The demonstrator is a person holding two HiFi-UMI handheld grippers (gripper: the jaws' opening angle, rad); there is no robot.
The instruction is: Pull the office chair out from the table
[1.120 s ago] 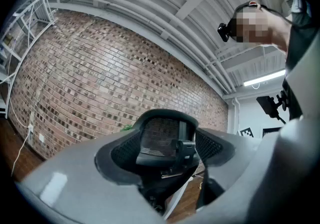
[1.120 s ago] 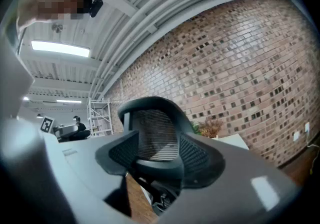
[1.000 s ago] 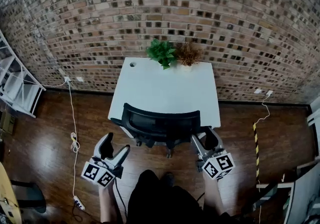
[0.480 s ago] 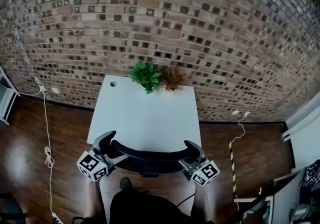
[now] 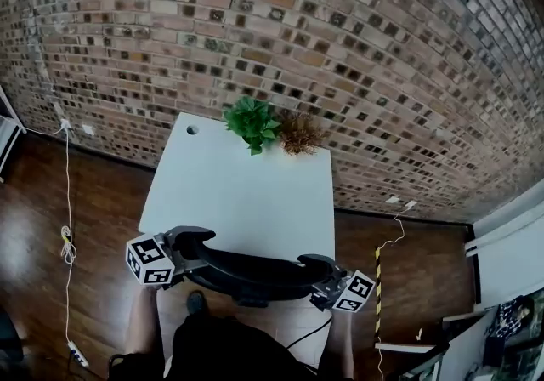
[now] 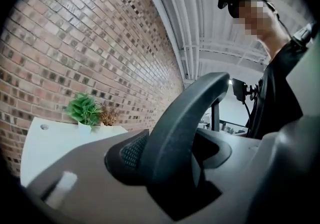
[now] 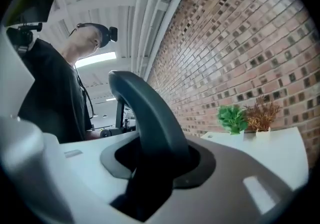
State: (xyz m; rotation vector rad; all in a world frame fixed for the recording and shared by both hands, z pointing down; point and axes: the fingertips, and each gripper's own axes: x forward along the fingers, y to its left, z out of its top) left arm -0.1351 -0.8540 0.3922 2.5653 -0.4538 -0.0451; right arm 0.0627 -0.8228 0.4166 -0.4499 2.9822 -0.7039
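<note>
The black office chair (image 5: 251,270) stands tucked against the near edge of the white table (image 5: 246,192); only its curved backrest top shows in the head view. My left gripper (image 5: 192,245) clasps the backrest's left end, and my right gripper (image 5: 316,273) clasps its right end. Both pairs of jaws are closing. In the left gripper view the backrest rim (image 6: 195,103) fills the gap of the left gripper (image 6: 165,154). In the right gripper view the rim (image 7: 145,113) runs up from between the jaws of the right gripper (image 7: 155,164). The seat and wheels are hidden.
A green plant (image 5: 252,122) and a dry brown plant (image 5: 299,133) stand at the table's far edge against the brick wall (image 5: 340,48). A white cable (image 5: 66,235) trails over the wooden floor at left. A yellow-black striped strip (image 5: 378,290) lies at right.
Both grippers came forward from behind the chair onto the two ends of its backrest top, and their jaws narrowed round it. The head camera moved closer over the chair.
</note>
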